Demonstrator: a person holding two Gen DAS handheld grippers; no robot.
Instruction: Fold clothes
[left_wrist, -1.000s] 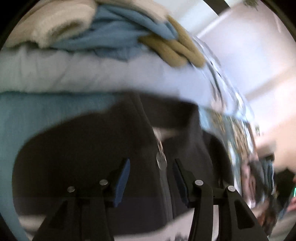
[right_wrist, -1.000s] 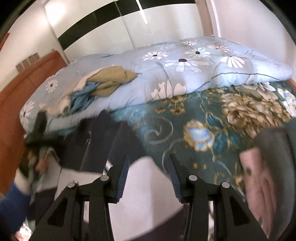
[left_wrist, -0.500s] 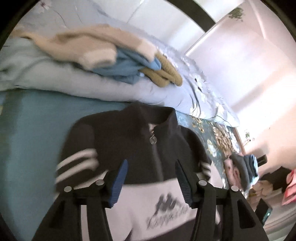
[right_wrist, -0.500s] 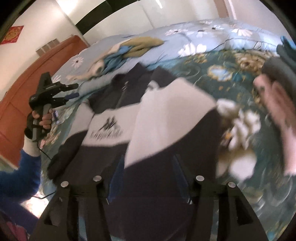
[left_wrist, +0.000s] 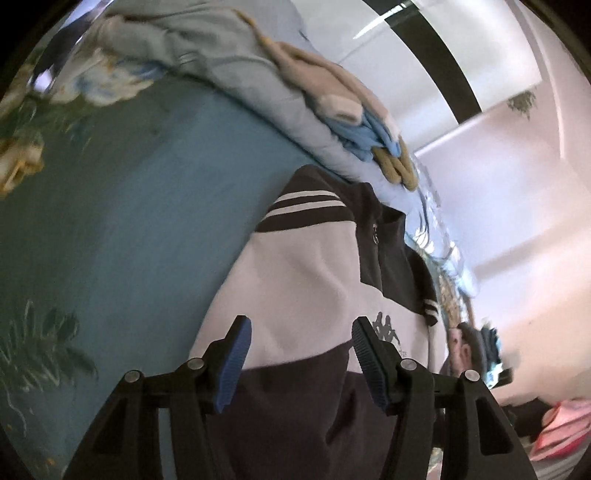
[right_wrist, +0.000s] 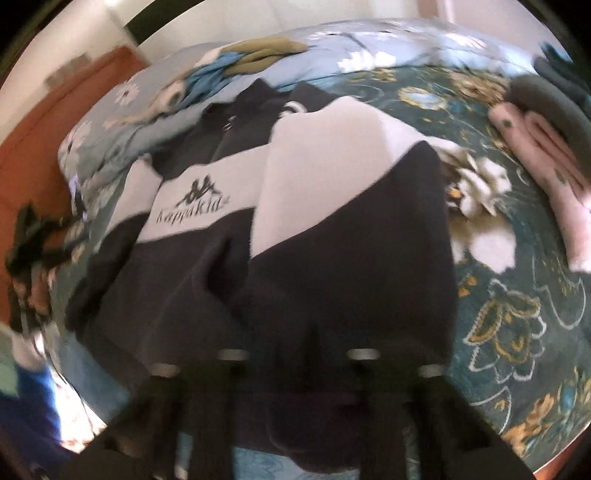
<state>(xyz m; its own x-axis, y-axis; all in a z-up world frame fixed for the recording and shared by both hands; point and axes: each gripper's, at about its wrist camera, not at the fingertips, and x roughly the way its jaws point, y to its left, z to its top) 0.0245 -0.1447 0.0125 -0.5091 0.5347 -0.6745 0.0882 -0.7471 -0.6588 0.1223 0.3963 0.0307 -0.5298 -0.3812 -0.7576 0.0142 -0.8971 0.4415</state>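
The dark-and-white jacket (right_wrist: 295, 206) lies on the bed (right_wrist: 517, 295), sides folded inward, mid-fold I judge. Left fingers (left_wrist: 236, 354) wide, empty, jacket beyond them; right fingers (blurred) cannot be told. Next: gripping the hem.

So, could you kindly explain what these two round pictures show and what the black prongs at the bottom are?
There is no robot here: a person holds a handheld two-finger gripper in each hand, and a fisheye camera on each looks forward along its fingers. In the left wrist view, the left gripper is open, with blue pads, holding nothing, above a dark and white zip jacket lying on the teal floral bedspread. The right wrist view shows the same jacket, one side folded across its front. The right gripper is too blurred to tell open from shut. Unfolded clothes sit on the pale blue quilt; a folded pile lies at the right.
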